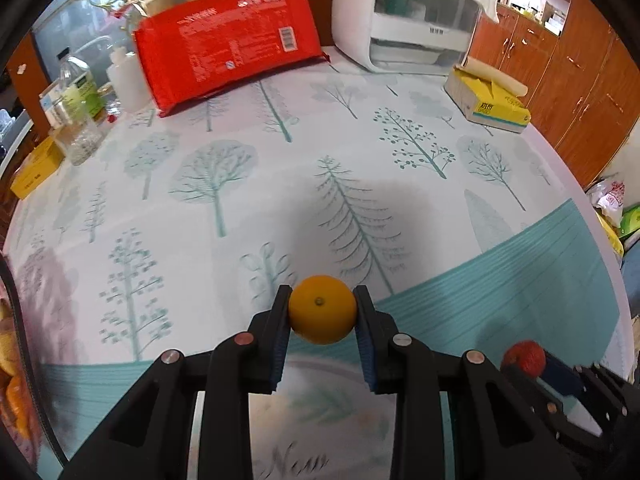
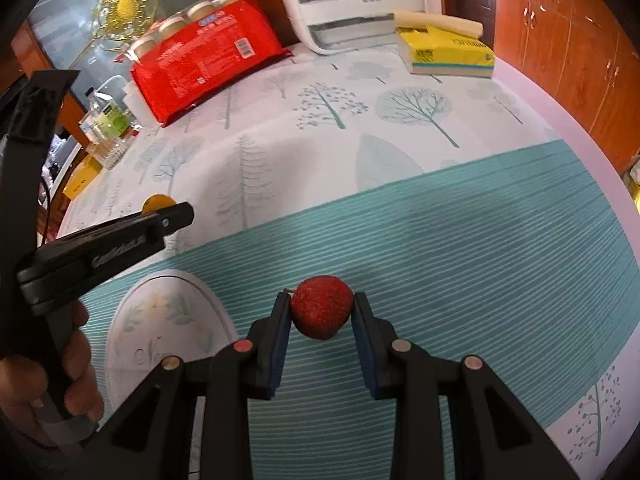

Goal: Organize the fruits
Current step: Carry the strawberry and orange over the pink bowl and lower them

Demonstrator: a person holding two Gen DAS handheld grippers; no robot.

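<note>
1. Orange in colour and round, the orange [image 1: 322,309] sits pinched between the blue-padded fingers of the left gripper [image 1: 322,312], its stem dimple facing the lens, held above the tablecloth [image 1: 280,184].
2. At about 4 o'clock in the left wrist view, the red fruit [image 1: 524,358] shows at the tip of the right gripper [image 1: 538,364], beside the left one.
3. From the right wrist view, the right gripper [image 2: 322,310] clamps that same red, speckled fruit [image 2: 322,307] between its pads, a short stem poking out at its 10 o'clock, over the teal striped band of the cloth.
4. At 8 o'clock in that view lies an oval floral plate [image 2: 168,320] with script lettering; it rests on the striped band, and the left gripper's frame crosses above its near-left edge.
5. At 9 o'clock the left gripper [image 2: 160,210] appears side-on, with the orange [image 2: 158,201] peeking over its fingertip and the person's left hand [image 2: 60,380] wrapped round the handle lower down.
6. Farther off, at 11 o'clock, a red multipack of jars [image 1: 228,40] lies tilted on the table, with clear bottles [image 1: 76,108] to its left.
7. At 1 o'clock stands a white appliance [image 1: 400,20], and a yellow tissue pack [image 1: 486,102] lies near the table edge at 2 o'clock, wooden cabinets [image 1: 580,80] beyond.
</note>
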